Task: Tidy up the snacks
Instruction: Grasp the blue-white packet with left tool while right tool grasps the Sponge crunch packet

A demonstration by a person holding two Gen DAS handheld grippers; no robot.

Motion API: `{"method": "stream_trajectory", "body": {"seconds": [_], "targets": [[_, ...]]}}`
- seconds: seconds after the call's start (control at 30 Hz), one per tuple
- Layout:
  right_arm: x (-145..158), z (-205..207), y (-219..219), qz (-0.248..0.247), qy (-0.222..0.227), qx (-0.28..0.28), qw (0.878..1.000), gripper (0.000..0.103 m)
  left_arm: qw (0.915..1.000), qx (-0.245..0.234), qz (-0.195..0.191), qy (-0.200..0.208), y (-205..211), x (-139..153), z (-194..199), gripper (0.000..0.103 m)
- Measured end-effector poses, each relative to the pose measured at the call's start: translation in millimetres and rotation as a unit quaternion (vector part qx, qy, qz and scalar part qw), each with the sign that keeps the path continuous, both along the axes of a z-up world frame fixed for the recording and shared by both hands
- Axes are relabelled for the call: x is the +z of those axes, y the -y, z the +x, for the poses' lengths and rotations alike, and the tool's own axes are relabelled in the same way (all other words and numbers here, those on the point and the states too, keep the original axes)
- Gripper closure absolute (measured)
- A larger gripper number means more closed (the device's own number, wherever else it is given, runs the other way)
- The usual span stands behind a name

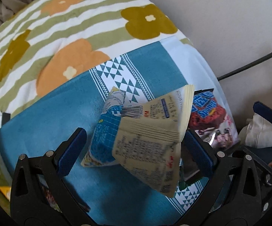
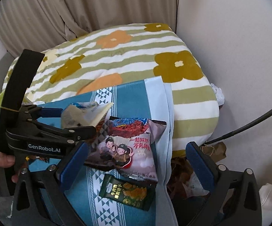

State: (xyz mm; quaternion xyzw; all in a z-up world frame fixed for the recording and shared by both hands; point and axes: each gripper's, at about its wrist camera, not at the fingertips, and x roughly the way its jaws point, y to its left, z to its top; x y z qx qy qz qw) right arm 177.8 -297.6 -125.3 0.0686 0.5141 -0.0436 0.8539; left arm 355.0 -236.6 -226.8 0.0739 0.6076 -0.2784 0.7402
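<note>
Left gripper (image 1: 134,146): jaws spread, beige packet (image 1: 151,141) loose between them, resting over blue packet (image 1: 105,131). Right gripper (image 2: 134,162): spread wide, holding nothing. Pink snack bag (image 2: 128,146) at centre on teal cloth (image 2: 128,92); green packet (image 2: 130,194) at 6 o'clock. Progress judged early: packets overlap, unsorted.

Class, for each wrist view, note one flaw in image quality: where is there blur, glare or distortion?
Left wrist view: the beige packet is motion-blurred, its print smeared. Right wrist view: sharper, the pink snack bag legible; fisheye bends the dark cable and blackens the corners.
</note>
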Motion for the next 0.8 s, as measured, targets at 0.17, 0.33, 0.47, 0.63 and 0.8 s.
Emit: {"method": "stream_trajectory", "body": {"seconds": [0.17,0.33,0.47,0.63,0.8], "targets": [[-13,12,1,0.003,-0.015,0.000,1.000,0.000,0.9999,-0.006,0.003,-0.010,-6,-11,7,0.019],[-25,25,-4,0.010,-0.027,0.006,1.000,0.000,0.9999,-0.003,0.000,-0.011,-15,-9,11,0.027],[-37,35,-7,0.007,-0.042,0.011,0.999,0.000,0.9999,0.008,0.000,-0.013,-23,-9,13,0.028],[-53,45,-14,-0.010,-0.074,0.010,0.997,0.000,0.9996,0.022,0.001,-0.017,-37,-7,12,0.028],[-69,46,-12,0.009,-0.104,0.000,0.995,0.014,0.9993,0.034,0.001,-0.016,-45,-5,8,0.028]]}}
